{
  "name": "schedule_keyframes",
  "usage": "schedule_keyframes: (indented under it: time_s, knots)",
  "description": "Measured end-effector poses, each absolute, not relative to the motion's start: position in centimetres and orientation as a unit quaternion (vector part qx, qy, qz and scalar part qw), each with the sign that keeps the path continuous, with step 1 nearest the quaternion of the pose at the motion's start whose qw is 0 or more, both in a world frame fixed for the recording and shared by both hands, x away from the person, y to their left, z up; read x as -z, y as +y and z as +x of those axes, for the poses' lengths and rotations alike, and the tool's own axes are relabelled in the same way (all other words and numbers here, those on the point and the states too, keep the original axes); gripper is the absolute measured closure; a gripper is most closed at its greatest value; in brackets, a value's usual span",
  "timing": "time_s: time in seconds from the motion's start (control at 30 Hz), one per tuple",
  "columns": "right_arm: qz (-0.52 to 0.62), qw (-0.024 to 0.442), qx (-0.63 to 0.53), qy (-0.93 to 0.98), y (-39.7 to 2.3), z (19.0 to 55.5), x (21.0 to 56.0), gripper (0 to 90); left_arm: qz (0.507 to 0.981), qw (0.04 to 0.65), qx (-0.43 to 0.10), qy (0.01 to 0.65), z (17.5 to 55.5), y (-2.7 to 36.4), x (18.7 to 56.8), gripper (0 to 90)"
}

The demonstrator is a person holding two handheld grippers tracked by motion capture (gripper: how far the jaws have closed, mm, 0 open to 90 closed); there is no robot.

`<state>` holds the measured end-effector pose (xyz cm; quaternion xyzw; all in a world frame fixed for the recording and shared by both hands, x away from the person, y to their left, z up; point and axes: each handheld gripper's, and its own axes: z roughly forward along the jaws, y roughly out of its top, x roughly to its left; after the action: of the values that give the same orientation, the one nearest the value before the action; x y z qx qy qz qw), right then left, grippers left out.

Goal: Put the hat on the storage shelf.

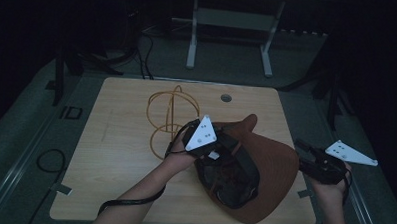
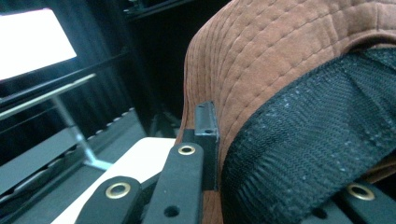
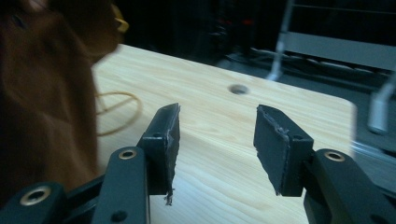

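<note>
A rust-brown bucket hat [image 1: 272, 162] lies crown-down on the right half of the wooden table [image 1: 120, 154], its black mesh lining [image 1: 234, 181] facing up. My left gripper [image 1: 225, 153] reaches into it from the left and is shut on the hat. In the left gripper view, one jaw presses the brown cloth [image 2: 280, 51] and the other is hidden behind the mesh [image 2: 317, 130]. My right gripper [image 1: 303, 146] hovers at the table's right edge, just right of the brim. Its jaws stand open in the right gripper view [image 3: 217, 140], with bare table between them and the hat [image 3: 42, 93] to their left.
An orange-yellow wire frame [image 1: 169, 116] of looped rings stands on the table behind the left hand, also visible as the wire [image 3: 116, 112] past the hat. A round cable hole [image 1: 226, 98] sits near the far edge. A metal stand [image 1: 229, 38] is on the floor beyond.
</note>
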<state>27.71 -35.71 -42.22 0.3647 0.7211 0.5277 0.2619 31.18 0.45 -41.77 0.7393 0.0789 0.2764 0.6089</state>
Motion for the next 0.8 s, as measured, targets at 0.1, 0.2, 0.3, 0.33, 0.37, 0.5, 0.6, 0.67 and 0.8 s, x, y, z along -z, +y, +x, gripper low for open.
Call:
schedule_keyframes:
  time_s: [0.1, 0.2, 0.3, 0.33, 0.37, 0.5, 0.6, 0.67, 0.8]
  knots:
    - [0.338, 0.246, -0.545, 0.727, -34.6, 27.4, 42.0, 51.1, 0.741, 0.617, -0.259, 0.049, 31.1, 0.4, 41.7, 86.6]
    - [0.311, 0.234, -0.553, 0.737, -33.3, 27.1, 41.9, 51.8, 0.738, 0.634, -0.232, 0.013, 31.0, 0.4, 41.7, 86.5]
    - [0.281, 0.217, -0.564, 0.746, -31.8, 26.7, 42.0, 51.9, 0.732, 0.643, -0.224, -0.004, 30.8, 0.2, 41.6, 86.5]
    - [0.275, 0.219, -0.561, 0.749, -31.4, 26.6, 42.0, 51.5, 0.728, 0.650, -0.218, -0.009, 30.7, 0.2, 41.6, 86.5]
    - [0.262, 0.214, -0.564, 0.753, -31.0, 26.4, 42.1, 51.0, 0.725, 0.654, -0.215, -0.014, 30.6, 0.1, 41.5, 86.5]
    - [0.239, 0.210, -0.567, 0.760, -29.7, 26.1, 42.0, 49.4, 0.712, 0.671, -0.202, -0.041, 30.2, -0.3, 41.4, 86.4]
    - [0.209, 0.204, -0.576, 0.763, -28.3, 25.9, 41.8, 48.4, 0.708, 0.673, -0.207, -0.047, 29.9, -0.9, 41.3, 86.4]
    - [0.201, 0.203, -0.578, 0.764, -27.7, 25.9, 41.8, 47.3, 0.706, 0.675, -0.209, -0.047, 29.8, -1.2, 41.3, 86.4]
    - [0.199, 0.204, -0.583, 0.761, -27.1, 26.2, 41.7, 43.6, 0.705, 0.678, -0.204, -0.040, 29.8, -1.8, 41.3, 86.4]
